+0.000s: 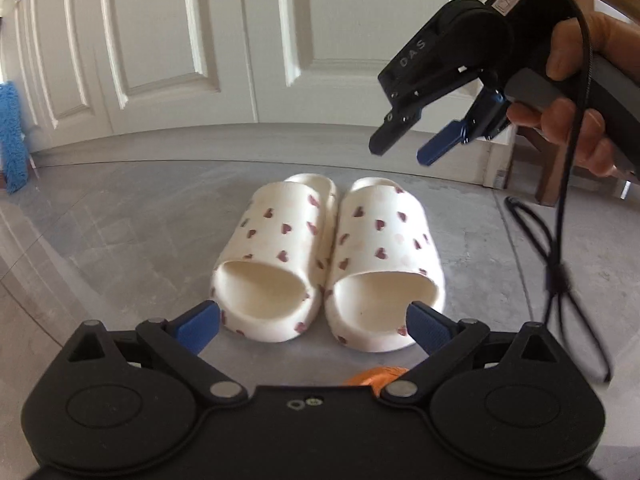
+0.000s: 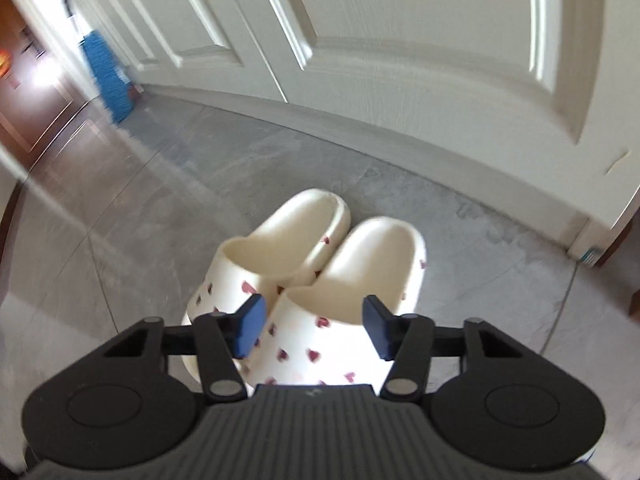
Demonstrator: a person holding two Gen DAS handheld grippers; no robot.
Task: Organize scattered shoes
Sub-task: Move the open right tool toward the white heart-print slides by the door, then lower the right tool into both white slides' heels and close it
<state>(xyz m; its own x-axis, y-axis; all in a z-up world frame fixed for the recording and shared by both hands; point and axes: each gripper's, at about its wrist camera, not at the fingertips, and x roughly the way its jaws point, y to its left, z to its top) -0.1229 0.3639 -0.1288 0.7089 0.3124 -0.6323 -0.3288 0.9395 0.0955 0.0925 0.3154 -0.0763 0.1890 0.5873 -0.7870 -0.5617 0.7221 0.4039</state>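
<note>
Grey floor by white door: slippers paired, touching. Left gripper spread wide, empty; right gripper part-open above, empty. Risk: nudging slippers apart, dangling cord snagging.

Right gripper hangs open above paired slippers.

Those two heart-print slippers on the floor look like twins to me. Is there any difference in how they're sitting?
In the left wrist view, the left slipper sits slightly farther back, its end poking out beyond the right slipper. The left slipper's length angles a little off the right slipper's, so they are not quite parallel. Otherwise they match: both cream with dark red hearts, upright on the grey floor, side by side and touching, pointing the same way before the white door.
</note>
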